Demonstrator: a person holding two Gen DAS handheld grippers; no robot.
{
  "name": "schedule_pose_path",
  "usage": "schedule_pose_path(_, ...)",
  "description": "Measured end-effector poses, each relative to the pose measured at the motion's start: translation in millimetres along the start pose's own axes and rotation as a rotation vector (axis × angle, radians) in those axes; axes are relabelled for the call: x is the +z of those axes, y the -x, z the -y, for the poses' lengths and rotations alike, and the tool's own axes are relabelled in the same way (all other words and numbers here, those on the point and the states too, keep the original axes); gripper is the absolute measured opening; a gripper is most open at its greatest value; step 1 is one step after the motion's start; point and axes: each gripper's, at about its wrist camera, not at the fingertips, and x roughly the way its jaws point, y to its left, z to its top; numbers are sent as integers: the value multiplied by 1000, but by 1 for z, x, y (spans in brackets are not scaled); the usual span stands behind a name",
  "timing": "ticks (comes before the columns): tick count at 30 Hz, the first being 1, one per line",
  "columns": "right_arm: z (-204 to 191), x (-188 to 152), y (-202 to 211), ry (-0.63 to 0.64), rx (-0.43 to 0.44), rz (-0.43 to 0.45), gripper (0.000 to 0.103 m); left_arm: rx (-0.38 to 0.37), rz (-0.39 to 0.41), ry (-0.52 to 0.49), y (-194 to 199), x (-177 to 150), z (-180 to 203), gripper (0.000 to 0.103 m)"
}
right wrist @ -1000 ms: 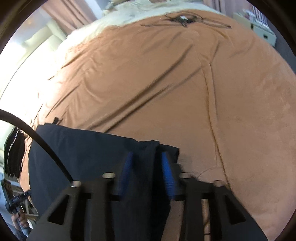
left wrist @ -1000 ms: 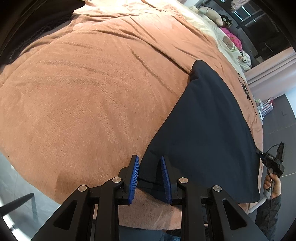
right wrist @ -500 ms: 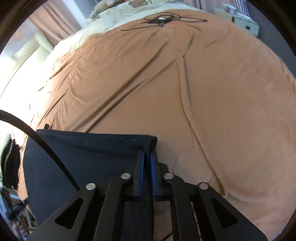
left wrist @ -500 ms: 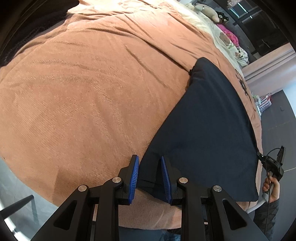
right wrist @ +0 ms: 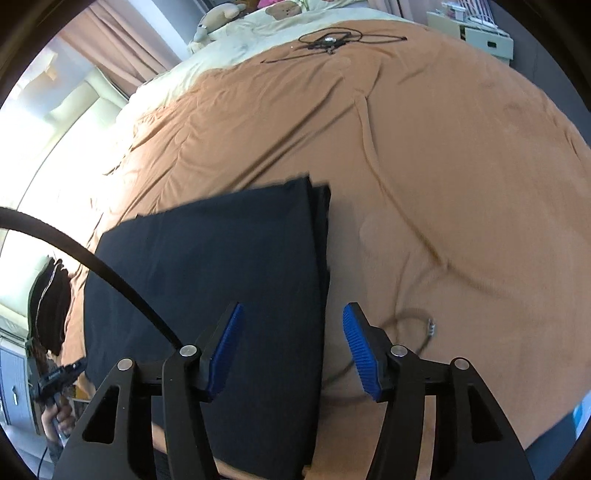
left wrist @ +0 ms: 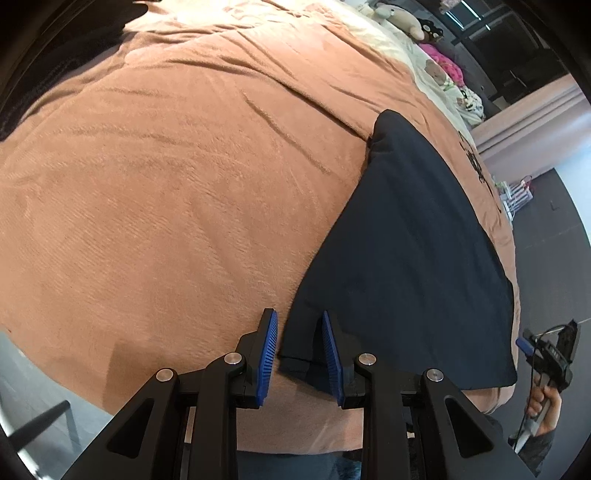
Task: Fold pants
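The black pants [left wrist: 406, 240] lie folded flat on the orange blanket [left wrist: 166, 184] near the bed's front edge. My left gripper [left wrist: 299, 354] straddles their near left corner with its jaws partly apart; a strip of blanket shows between the left pad and the cloth. In the right wrist view the pants [right wrist: 221, 266] show a stacked right edge. My right gripper [right wrist: 291, 350] hovers over that edge and its jaws are opening, with the cloth lying loose between the blue pads. Each gripper also appears in the other's view, held in a hand [left wrist: 546, 402].
A tangle of black cables [right wrist: 332, 40] lies far up the blanket [right wrist: 443, 166], and a thin cord [right wrist: 428, 325] lies just right of my right gripper. Cream bedding and plush toys [left wrist: 399, 14] are at the head. Dark clothes [right wrist: 51, 306] hang at the left.
My right gripper went from shut on the pants' edge to open and drew back, leaving the cloth on the blanket. The left gripper has stayed put.
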Motion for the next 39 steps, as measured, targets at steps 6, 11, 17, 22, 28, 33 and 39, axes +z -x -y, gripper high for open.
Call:
schedule_pose_path(6,9,-37,10,-64,6,3,56,-19,10,6,4,1,-9,29)
schedule_pose_path(11,22,-63,21,-150,37,24,64,-41,6,-14,2,5,-12,32)
schedule_pose_path(17,35,-92,23,-242,170,45,66,-97,-8,-9,-4,12,-16,33)
schedule_pose_path(22,46,-101,8,-290,256,49,66,-157,-27,4,-6,12,-16,32)
schedule_pose_path(28,62,-102,-7,-364,313,115,66,-229,-64,35,-3,-1,-21,32)
schedule_pose_path(33,79,-103,-18,-433,321,177,61,-259,-52,48,-3,-4,-23,32)
schedule_pose_path(39,82,-99,-19,-430,306,205,30,-224,-24,48,-1,-8,-18,14)
